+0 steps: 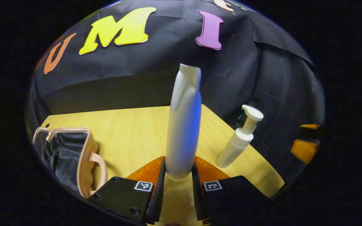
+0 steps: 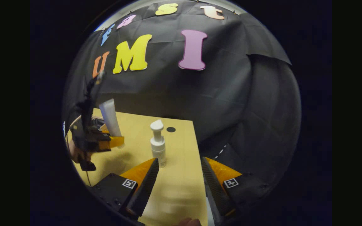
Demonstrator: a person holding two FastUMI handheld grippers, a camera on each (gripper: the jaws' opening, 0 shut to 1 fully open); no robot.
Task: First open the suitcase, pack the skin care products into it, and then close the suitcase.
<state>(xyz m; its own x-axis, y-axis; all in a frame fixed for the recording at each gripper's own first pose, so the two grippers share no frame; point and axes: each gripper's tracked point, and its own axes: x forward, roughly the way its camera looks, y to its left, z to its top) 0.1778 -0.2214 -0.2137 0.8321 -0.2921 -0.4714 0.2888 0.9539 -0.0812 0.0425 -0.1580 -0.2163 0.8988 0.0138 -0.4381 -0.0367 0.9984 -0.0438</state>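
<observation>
The left hand-held gripper [image 1: 178, 175] grips a white squeeze tube [image 1: 183, 125] by its lower end, both fingers pressing on it; the tube stands upright above the tabletop [image 1: 130, 131]; the right hand-held gripper [image 2: 179, 175] gapes wide, holding nothing; a white pump bottle [image 2: 158, 144] stands upright just beyond it; the open suitcase [image 1: 71, 153] lies at the left.

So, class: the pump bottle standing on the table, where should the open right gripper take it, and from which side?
Grip the pump bottle on its round body, below the pump head. It stands upright and free on the table, so the right gripper can come in level from the front, one finger each side. The head is probably too narrow and uneven for a steady hold.
</observation>
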